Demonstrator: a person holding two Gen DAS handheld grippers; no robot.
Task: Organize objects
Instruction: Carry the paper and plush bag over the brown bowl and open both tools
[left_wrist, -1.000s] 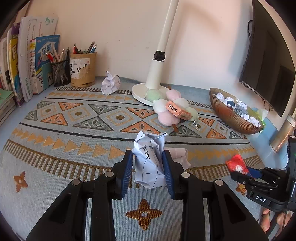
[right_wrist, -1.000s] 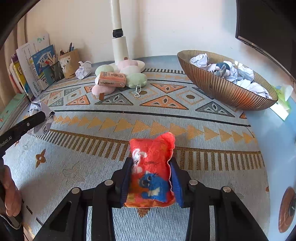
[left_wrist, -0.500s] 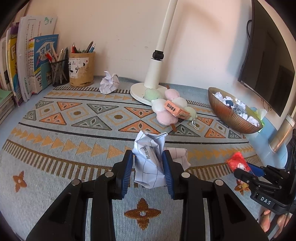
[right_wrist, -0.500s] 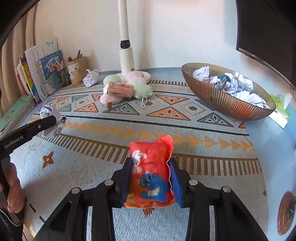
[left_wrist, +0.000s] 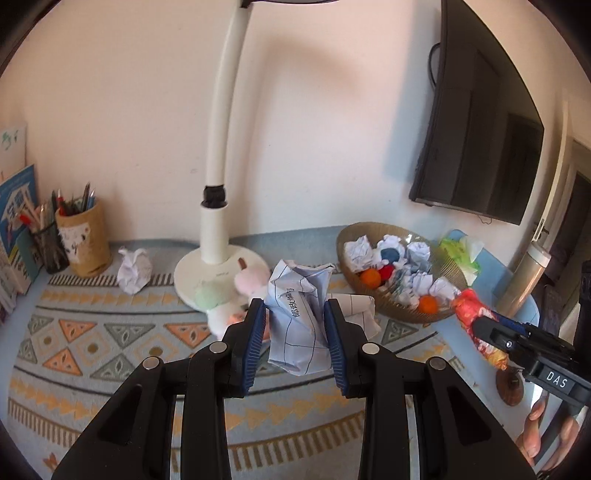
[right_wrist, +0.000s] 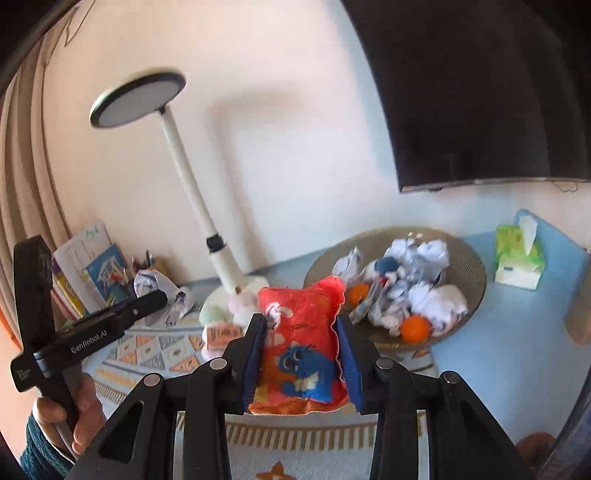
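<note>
My left gripper (left_wrist: 295, 328) is shut on a crumpled sheet of squared white paper (left_wrist: 299, 325), held in the air above the patterned mat (left_wrist: 96, 339). In the right wrist view my right gripper (right_wrist: 301, 350) is shut on a red snack bag with a blue cartoon figure (right_wrist: 301, 343), also lifted off the mat. The bronze ribbed bowl (left_wrist: 443, 258), also seen from the right wrist (right_wrist: 476, 273), lies ahead and holds several paper balls and orange balls. In the left view, the right gripper (left_wrist: 480, 328) shows at the right edge with the red bag (left_wrist: 469, 306).
A white desk lamp (left_wrist: 218, 206) stands behind plush pastel toys (left_wrist: 243, 284) and a small orange box (right_wrist: 218, 334). Another paper ball (left_wrist: 133, 271) lies near a pencil cup (left_wrist: 86, 243) and books (left_wrist: 14, 221). A green tissue pack (right_wrist: 519, 258) sits right of the bowl. A hand (right_wrist: 79, 417) holds the left gripper.
Both grippers have risen off the mat with their loads and tilted up, so the bowl's inside and the lamp head now show. Both grips are unchanged.
</note>
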